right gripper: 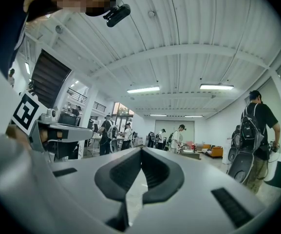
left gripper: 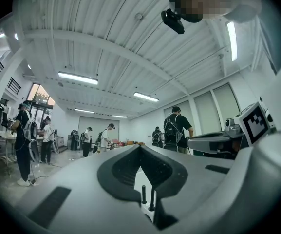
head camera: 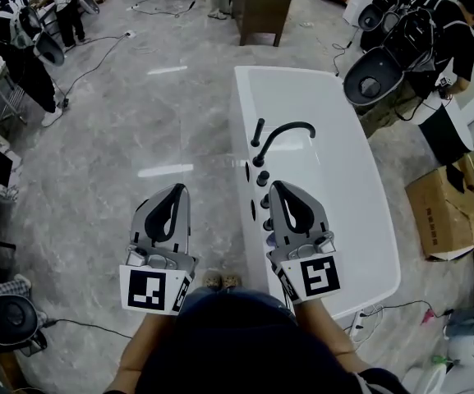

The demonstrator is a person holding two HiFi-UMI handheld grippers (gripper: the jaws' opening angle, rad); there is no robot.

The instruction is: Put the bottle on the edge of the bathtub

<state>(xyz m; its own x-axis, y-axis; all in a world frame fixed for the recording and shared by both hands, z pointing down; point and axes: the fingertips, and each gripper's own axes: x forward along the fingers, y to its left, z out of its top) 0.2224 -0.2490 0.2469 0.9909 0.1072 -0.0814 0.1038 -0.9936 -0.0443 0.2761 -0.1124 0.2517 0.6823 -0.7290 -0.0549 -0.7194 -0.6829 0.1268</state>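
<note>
No bottle shows in any view. The white bathtub stands ahead and to the right, with a black curved faucet and small black knobs on its near rim. My left gripper is held level over the floor just left of the tub, its jaws shut with nothing between them. My right gripper hangs over the tub's rim beside the knobs, also shut and empty. In the left gripper view the jaw tips meet, and the right gripper view shows the same.
A dark wooden cabinet stands beyond the tub. A cardboard box lies right of it. People with black gear stand at the back right and back left. Cables trail over the grey floor.
</note>
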